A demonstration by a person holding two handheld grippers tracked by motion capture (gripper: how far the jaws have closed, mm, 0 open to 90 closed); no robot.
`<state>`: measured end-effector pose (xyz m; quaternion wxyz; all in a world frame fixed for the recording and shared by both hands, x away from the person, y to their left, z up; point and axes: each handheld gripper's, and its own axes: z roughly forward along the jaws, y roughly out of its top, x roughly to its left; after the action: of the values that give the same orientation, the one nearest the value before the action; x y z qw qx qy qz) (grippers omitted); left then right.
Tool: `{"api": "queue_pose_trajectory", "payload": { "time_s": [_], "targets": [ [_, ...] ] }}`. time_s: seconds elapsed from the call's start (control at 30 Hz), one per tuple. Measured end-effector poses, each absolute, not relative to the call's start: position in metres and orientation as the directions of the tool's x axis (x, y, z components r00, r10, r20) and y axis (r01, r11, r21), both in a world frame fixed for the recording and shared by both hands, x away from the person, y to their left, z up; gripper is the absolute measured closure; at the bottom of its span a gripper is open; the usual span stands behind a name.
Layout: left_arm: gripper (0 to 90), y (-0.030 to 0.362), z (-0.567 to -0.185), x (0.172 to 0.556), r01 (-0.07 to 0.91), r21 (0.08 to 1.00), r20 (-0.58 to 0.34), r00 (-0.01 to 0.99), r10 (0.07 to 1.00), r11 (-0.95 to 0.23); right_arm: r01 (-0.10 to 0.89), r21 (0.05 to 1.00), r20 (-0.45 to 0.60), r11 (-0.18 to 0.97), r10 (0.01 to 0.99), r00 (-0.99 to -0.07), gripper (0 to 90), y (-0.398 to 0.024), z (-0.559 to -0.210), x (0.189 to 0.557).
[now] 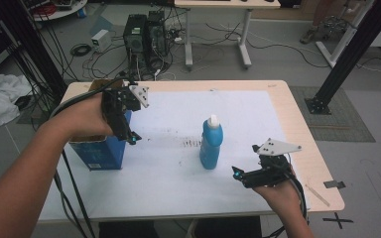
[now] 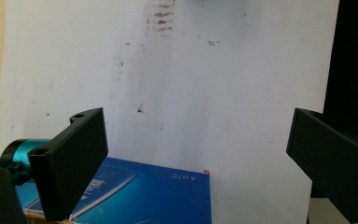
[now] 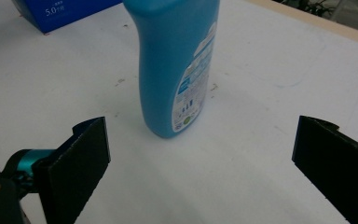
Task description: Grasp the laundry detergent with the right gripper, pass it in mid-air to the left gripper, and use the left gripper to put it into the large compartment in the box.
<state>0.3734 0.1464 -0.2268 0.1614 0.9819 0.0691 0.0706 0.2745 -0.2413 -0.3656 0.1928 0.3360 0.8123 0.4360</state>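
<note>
A blue bottle (image 1: 211, 144) with a white cap stands upright near the middle of the white sheet (image 1: 178, 163). In the right gripper view the bottle (image 3: 177, 65) rises just ahead of the wide-apart jaws. My right gripper (image 1: 239, 174) is open, low on the table to the right of the bottle, with nothing in it. My left gripper (image 1: 133, 139) is open too, held above the right edge of an open blue cardboard box (image 1: 99, 151) at the table's left. The left gripper view looks down on the box's blue side (image 2: 144, 196) and the sheet.
Dark smudges (image 1: 191, 144) mark the sheet left of the bottle. The wooden table edge (image 1: 322, 168) runs along the right. Beyond the table, computer towers (image 1: 146, 34), cables and another desk stand on the floor.
</note>
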Motion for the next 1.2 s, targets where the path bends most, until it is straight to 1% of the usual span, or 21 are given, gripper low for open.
{"api": "queue_pose_trajectory", "payload": {
  "time_s": [0.03, 0.07, 0.2, 0.23, 0.43, 0.57, 0.6, 0.9, 1.2],
  "targets": [
    [5.3, 0.146, -0.227, 0.373, 0.113, 0.327, 0.116, 0.98, 0.158, -0.938, 0.378, 0.838, -0.02, 0.394, 0.714, -0.7, 3.1, -0.241, -0.366, 0.275],
    [5.3, 0.147, -0.227, 0.373, 0.114, 0.327, 0.119, 0.98, 0.161, -0.938, 0.386, 0.837, -0.015, 0.388, 0.721, -0.693, 3.1, -0.235, -0.374, 0.273],
    [5.3, 0.147, -0.227, 0.373, 0.114, 0.328, 0.119, 0.98, 0.16, -0.938, 0.388, 0.84, -0.011, 0.38, 0.725, -0.688, 3.1, -0.231, -0.379, 0.273],
    [5.3, 0.147, -0.226, 0.373, 0.115, 0.328, 0.12, 0.98, 0.162, -0.938, 0.391, 0.85, 0.003, 0.353, 0.739, -0.673, 3.1, -0.225, -0.388, 0.273],
    [5.3, 0.148, -0.227, 0.373, 0.114, 0.328, 0.121, 0.979, 0.161, -0.938, 0.399, 0.852, 0.01, 0.34, 0.751, -0.66, 3.1, -0.213, -0.401, 0.274],
    [5.3, 0.148, -0.227, 0.372, 0.115, 0.33, 0.12, 0.979, 0.163, -0.937, 0.398, 0.854, 0.01, 0.336, 0.754, -0.657, 3.1, -0.211, -0.403, 0.275],
    [5.3, 0.148, -0.227, 0.373, 0.115, 0.331, 0.121, 0.979, 0.163, -0.937, 0.398, 0.853, 0.0, 0.337, 0.763, -0.646, 3.1, -0.206, -0.408, 0.275],
    [5.3, 0.148, -0.226, 0.373, 0.117, 0.335, 0.122, 0.979, 0.166, -0.935, 0.392, 0.871, 0.0, 0.295, 0.799, -0.602, 3.1, -0.192, -0.414, 0.275],
    [5.3, 0.148, -0.225, 0.373, 0.12, 0.337, 0.122, 0.978, 0.169, -0.934, 0.403, 0.885, 0.042, 0.233, 0.823, -0.567, 3.0, -0.18, -0.421, 0.277]
  ]
}}
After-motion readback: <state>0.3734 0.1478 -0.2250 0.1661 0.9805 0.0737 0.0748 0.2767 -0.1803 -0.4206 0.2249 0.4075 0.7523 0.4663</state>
